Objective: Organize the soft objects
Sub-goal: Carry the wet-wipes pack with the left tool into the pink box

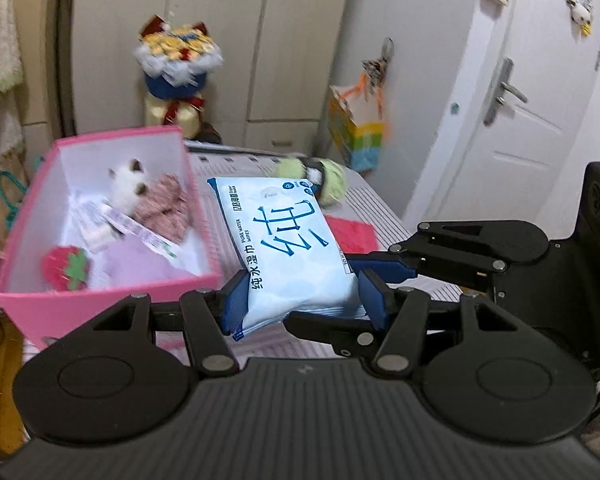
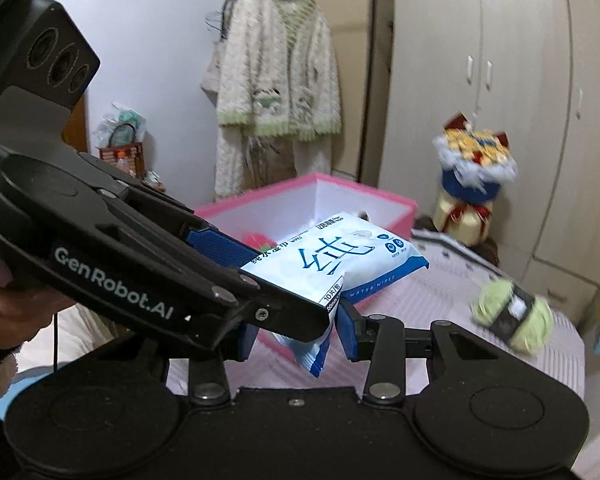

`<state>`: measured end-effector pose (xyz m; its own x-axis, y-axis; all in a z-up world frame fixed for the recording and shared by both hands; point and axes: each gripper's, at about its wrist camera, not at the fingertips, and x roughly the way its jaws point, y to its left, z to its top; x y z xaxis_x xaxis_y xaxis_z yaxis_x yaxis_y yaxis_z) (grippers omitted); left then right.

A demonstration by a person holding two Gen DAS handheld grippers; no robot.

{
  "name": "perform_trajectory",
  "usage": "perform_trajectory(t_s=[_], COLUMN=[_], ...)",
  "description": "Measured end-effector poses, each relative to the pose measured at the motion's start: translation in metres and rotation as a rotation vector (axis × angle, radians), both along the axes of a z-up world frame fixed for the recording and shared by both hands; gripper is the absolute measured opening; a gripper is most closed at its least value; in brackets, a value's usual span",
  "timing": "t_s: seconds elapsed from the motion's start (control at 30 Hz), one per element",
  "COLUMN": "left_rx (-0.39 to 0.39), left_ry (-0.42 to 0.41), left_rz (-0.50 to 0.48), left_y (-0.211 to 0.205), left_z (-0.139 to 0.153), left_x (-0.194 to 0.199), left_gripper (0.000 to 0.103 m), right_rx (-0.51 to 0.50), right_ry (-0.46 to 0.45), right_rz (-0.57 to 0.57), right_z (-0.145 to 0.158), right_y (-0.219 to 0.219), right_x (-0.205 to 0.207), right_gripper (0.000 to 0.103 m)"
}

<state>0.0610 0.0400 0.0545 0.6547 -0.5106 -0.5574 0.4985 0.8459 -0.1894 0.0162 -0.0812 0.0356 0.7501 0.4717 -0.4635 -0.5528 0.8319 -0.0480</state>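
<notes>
A blue and white pack of wet wipes (image 1: pixel 288 240) hangs in the air beside the pink box (image 1: pixel 112 133), held from two sides. My left gripper (image 1: pixel 304 304) is shut on its near end, one blue pad on each long edge. My right gripper (image 1: pixel 340 292) comes in from the right and is shut on the same end, one finger above the pack and one below. In the right wrist view the wet wipes pack (image 2: pixel 340 256) points toward the pink box (image 2: pixel 380 196); its crumpled end sits in my right gripper (image 2: pixel 298 336), and my left gripper (image 2: pixel 276 280) crosses in front.
The box holds a plush cat (image 1: pixel 128 184), a felt strawberry (image 1: pixel 64 268) and a purple cloth (image 1: pixel 140 264). A green yarn skein (image 2: pixel 512 316) and a red sheet (image 1: pixel 352 232) lie on the striped surface (image 1: pixel 380 200). A toy bouquet (image 1: pixel 180 64) stands behind. A hand (image 2: pixel 4 320) holds the left gripper.
</notes>
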Motion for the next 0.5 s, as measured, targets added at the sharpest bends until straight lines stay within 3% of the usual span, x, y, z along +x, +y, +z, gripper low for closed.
perform_trajectory(t_s=[0.23, 0.5], left_rx=[0.001, -0.055], left_ry=[-0.024, 0.037], left_rz=[0.097, 0.189], left_y=[0.037, 0.079], left_z=[0.010, -0.006], left_x=[0.028, 0.088], left_gripper=[0.057, 0.057], right_rx=[0.049, 0.050], right_ry=[-0.018, 0.027], right_rz=[0.087, 0.163], right_z=[0.005, -0.005], right_y=[0.026, 0.059], right_x=[0.045, 0.110], right_gripper=[0.046, 0.047])
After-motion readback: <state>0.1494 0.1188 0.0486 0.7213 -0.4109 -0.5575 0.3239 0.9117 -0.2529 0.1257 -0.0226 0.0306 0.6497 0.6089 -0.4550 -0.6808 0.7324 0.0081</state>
